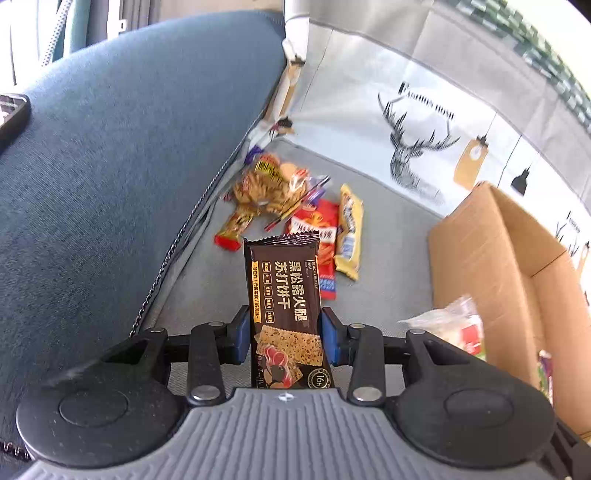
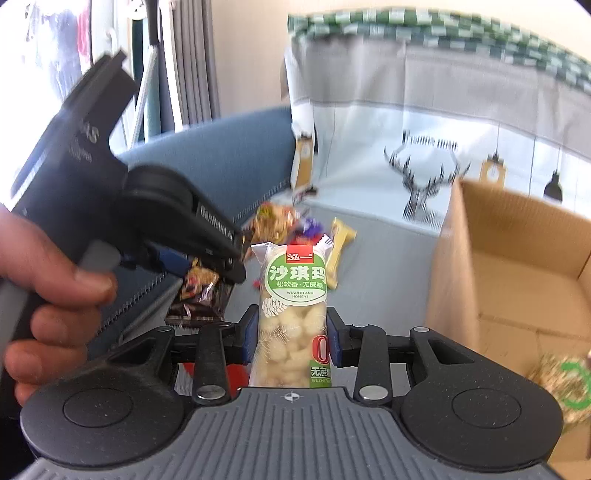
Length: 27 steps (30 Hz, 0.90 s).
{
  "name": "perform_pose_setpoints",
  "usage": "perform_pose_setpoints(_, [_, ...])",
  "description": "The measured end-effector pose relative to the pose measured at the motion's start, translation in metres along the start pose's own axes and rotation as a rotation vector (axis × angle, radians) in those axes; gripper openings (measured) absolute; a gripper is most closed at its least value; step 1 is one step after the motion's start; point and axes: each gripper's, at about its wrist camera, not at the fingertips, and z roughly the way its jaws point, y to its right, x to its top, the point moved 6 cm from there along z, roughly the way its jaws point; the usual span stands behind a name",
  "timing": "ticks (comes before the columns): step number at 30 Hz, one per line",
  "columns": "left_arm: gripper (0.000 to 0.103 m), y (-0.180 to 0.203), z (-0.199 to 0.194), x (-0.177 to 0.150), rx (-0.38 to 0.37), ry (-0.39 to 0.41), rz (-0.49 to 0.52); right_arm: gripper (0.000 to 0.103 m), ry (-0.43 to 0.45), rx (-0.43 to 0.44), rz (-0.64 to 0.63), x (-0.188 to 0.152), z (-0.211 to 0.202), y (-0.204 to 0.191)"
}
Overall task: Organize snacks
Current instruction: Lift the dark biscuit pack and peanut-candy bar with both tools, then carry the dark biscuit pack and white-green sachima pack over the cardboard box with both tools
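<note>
Right wrist view: right tool point(image 2: 291, 334) clamped upright sachima pack point(image 2: 293, 314); cardboard box point(image 2: 517, 273) lay right, probably nearer than left tool point(image 1: 284, 334), closed on cracker packet point(image 1: 284, 306).

Sofa cushion point(image 1: 110, 192): I'm seeing blue fabric rising along my left.
Deer-print cloth point(image 1: 417, 147): hanging behind the cushion, to its right.
Dark phone-like object point(image 1: 11, 118): lying on the cushion's upper left edge.
Checked green band point(image 2: 443, 33): topping the cloth.

Blue sofa arm point(image 1: 122, 177) beside a grey deer-print cover point(image 1: 417, 122)
</note>
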Motion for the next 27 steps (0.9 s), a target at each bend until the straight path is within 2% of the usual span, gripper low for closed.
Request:
perform_pose_setpoints(13, [0.043, 0.021, -0.021, 0.006, -0.017, 0.127, 0.062, 0.038, 0.115, -0.066, 0.035, 0.028, -0.041, 0.039])
perform_pose_setpoints(21, [0.043, 0.041, -0.032, 0.008, -0.063, 0.203, 0.119, 0.038, 0.19, -0.133, 0.095, 0.051, -0.07, 0.091])
perform_pose_setpoints(27, [0.043, 0.06, -0.032, 0.009, -0.104, 0.226, 0.143, 0.038, 0.246, -0.196, 0.104, 0.07, -0.095, 0.136])
